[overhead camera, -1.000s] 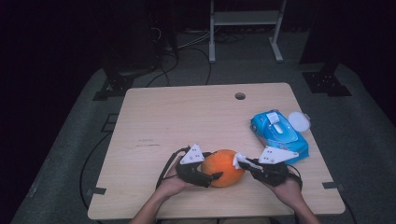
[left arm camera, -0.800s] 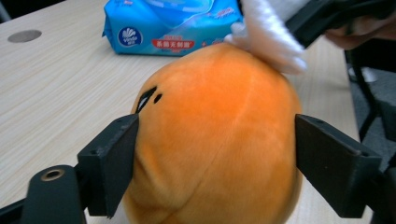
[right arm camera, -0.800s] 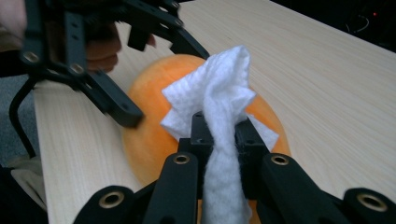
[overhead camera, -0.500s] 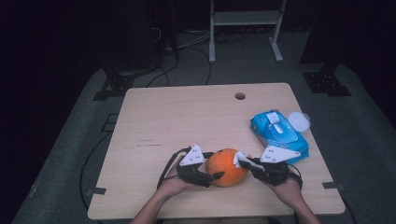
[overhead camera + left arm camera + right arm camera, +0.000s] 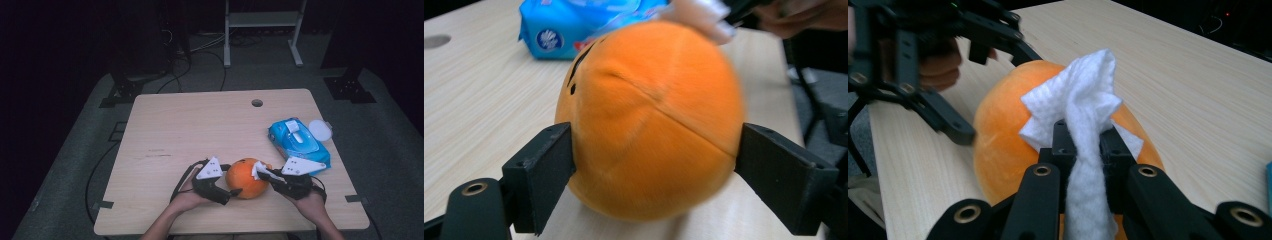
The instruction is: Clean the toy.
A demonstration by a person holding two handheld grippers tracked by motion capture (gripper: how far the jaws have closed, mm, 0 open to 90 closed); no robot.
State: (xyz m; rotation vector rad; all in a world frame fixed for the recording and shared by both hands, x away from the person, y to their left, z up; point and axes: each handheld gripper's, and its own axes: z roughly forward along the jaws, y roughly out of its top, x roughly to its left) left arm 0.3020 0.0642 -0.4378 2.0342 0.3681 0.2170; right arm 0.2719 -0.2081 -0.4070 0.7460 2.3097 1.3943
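From the high view, the orange plush ball (image 5: 246, 178) sat near the table's (image 5: 200, 130) front edge, between the left gripper (image 5: 231, 192) and the right gripper (image 5: 261, 171). In the left gripper view, jaws that had just been opening flanked the ball's (image 5: 649, 120) sides, seemingly still touching. In the right gripper view, closed jaws pinched a white wipe (image 5: 1083, 120) against the ball's top.

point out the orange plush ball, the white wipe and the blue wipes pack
orange plush ball (image 5: 649, 125), left gripper view, middle of its front
white wipe (image 5: 1083, 107), right gripper view, bunched upper part
blue wipes pack (image 5: 300, 142), high view, top face
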